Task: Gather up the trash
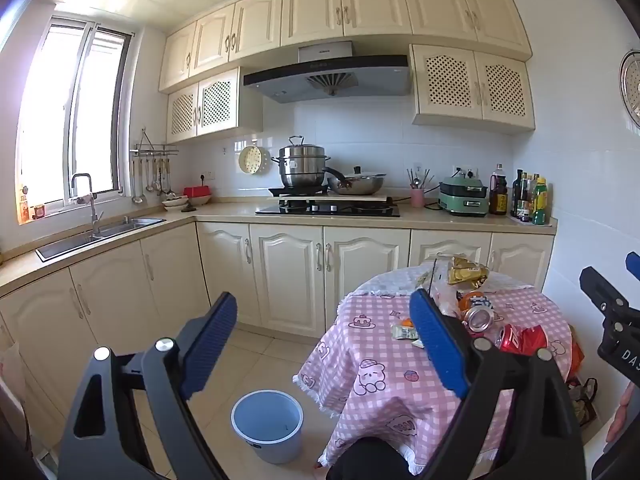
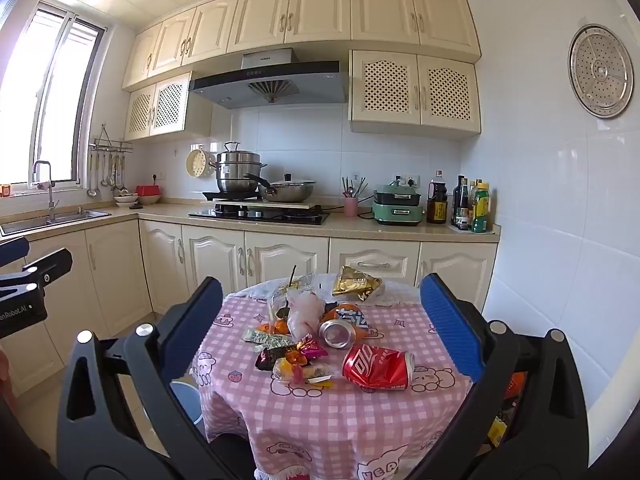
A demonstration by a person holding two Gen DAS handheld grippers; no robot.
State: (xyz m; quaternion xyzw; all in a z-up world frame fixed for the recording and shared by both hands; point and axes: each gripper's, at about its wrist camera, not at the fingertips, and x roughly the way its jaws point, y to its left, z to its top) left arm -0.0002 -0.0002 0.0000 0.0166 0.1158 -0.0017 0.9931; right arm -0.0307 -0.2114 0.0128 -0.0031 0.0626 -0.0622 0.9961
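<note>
Cream cabinets (image 2: 256,256) run in an L under a beige counter (image 2: 360,228), with more cream wall cupboards (image 2: 320,12) above, all centred on the black stove (image 2: 260,214). A grey hood (image 2: 268,82) hangs over the stove; left of it a steel sink (image 1: 100,232) sits below a bright sunlit window (image 1: 68,120), and right of it stand a green cooker (image 2: 398,204) and bottles (image 2: 472,204). White tiled walls (image 2: 560,200) and pale floor tiles (image 1: 256,352) surround a round table in pink checked cloth (image 2: 320,400).
</note>
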